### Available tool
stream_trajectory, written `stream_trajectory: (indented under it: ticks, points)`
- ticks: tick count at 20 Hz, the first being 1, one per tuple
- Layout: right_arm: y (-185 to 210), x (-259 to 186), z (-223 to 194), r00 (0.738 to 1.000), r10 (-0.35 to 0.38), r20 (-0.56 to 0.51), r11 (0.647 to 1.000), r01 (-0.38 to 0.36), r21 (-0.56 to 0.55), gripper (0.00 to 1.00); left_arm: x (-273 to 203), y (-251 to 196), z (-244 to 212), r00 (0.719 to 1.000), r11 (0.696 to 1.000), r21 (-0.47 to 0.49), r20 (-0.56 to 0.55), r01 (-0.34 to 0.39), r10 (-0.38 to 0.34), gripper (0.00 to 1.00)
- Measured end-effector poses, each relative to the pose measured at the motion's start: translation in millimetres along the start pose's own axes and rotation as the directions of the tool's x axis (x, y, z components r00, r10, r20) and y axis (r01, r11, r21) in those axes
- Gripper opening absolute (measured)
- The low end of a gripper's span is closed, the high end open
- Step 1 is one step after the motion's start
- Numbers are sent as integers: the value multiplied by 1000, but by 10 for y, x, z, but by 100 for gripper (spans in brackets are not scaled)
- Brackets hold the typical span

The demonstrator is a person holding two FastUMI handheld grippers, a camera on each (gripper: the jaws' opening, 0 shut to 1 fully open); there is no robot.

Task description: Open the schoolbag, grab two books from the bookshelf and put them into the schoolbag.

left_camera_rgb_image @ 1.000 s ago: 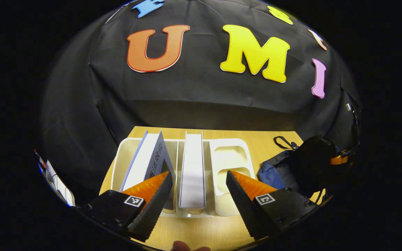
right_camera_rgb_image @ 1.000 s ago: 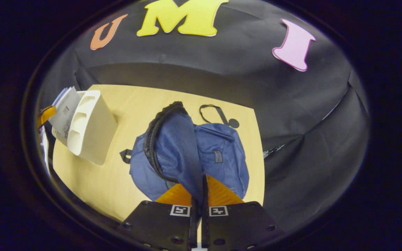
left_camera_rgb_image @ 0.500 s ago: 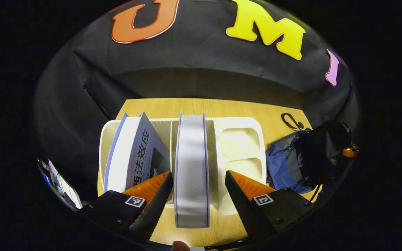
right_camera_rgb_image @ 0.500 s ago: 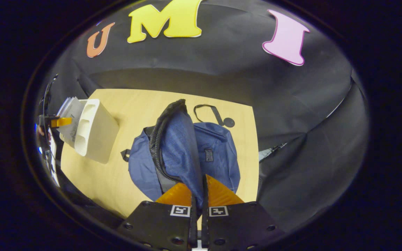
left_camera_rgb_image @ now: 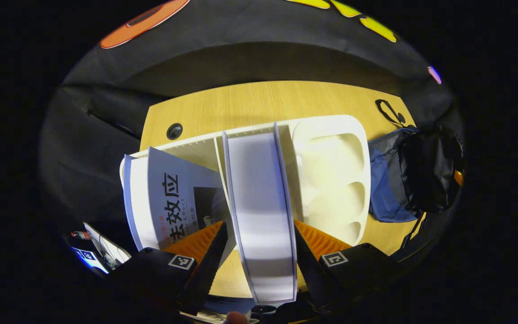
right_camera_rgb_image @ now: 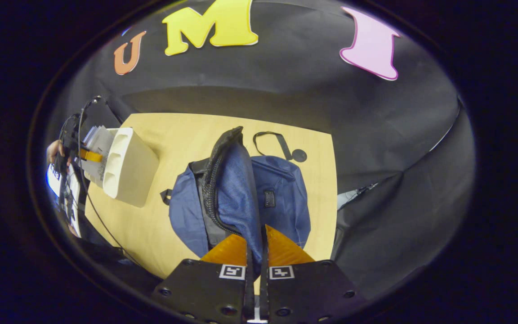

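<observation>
A white bookshelf [left_camera_rgb_image: 331, 157] stands on the table with two books in it. A white-edged book [left_camera_rgb_image: 259, 189] stands upright in the middle slot, and a grey-covered book [left_camera_rgb_image: 173, 193] leans in the left slot. My left gripper [left_camera_rgb_image: 259, 229] is open and straddles the upright book, one finger on each side. The blue schoolbag [right_camera_rgb_image: 281, 198] lies on the table with its zip undone. My right gripper [right_camera_rgb_image: 262, 229] is shut on the bag's flap [right_camera_rgb_image: 236, 189] and holds it raised. The schoolbag [left_camera_rgb_image: 385, 193] lies right of the bookshelf in the left gripper view.
A wooden table [left_camera_rgb_image: 241, 103] with a round cable hole [left_camera_rgb_image: 174, 131] carries everything. A black strap [right_camera_rgb_image: 277, 144] lies behind the bag. In the right gripper view the bookshelf [right_camera_rgb_image: 128, 166] stands at the left, with a hand [right_camera_rgb_image: 52, 150] holding the other gripper behind it.
My left gripper has moved forward and tipped down over the bookshelf, so the upright book now sits between its fingers. The right gripper still holds the flap up, almost still.
</observation>
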State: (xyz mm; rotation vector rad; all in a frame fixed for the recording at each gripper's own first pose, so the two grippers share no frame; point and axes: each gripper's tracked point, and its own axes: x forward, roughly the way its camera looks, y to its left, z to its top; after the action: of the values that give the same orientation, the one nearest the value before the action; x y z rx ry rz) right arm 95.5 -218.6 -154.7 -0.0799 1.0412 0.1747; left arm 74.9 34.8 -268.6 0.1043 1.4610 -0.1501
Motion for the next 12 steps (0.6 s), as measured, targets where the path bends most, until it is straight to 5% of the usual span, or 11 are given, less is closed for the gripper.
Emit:
stream_trajectory:
  ticks: [5,12]
  points:
    - [23,19,-13,1000,19,-9,1000,-19,-1,5,11,-59,59,999,1000,6,-40,-18,18,82]
    - [63,-7,-63,1000,19,-8,1000,-19,20,5,85,-185,-82,995,996,-86,-102,-2,-7,52]
